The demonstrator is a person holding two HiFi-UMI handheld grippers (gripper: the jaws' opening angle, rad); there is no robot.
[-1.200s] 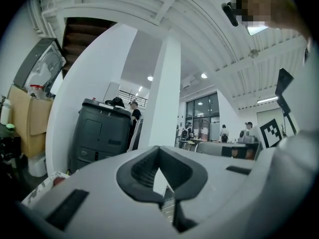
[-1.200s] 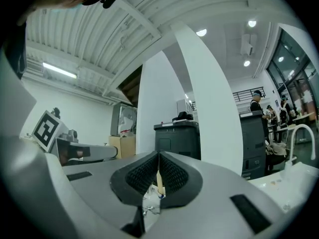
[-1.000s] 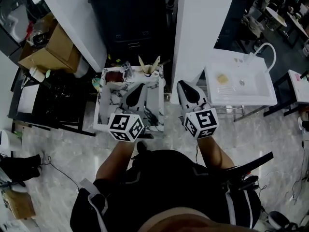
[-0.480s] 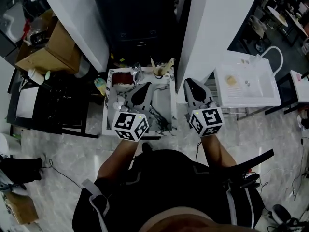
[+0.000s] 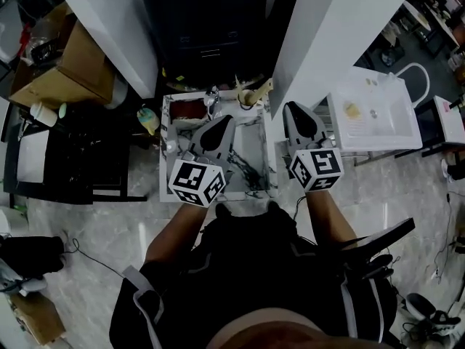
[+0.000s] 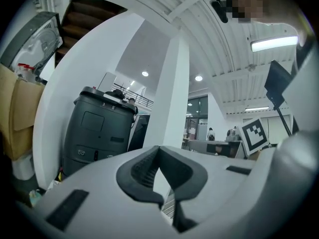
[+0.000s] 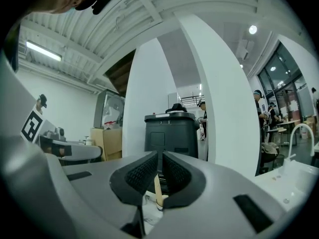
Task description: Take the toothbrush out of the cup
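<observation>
Holding left tongs (image 5: 220, 124) and right tongs (image 5: 293, 109) clenched, empty, level. I judge this approach only. Toothbrush (image 7: 157, 185) stands in cup (image 5: 248, 100) at worktop (image 5: 254, 155) far edge, ahead, untouched.

- No legible text, brand or number in any view.
- left marker cube (image 5: 195, 182): black-and-white square code patterns only, no letters or digits.
- right marker cube (image 5: 317, 170): same kind of pattern. One face also shows in the left gripper view (image 6: 254, 135).
- dark bin (image 7: 172, 133): two small white marks on the lid front, also seen from the left gripper view (image 6: 108, 102). They could be digits but are too small to read.
</observation>
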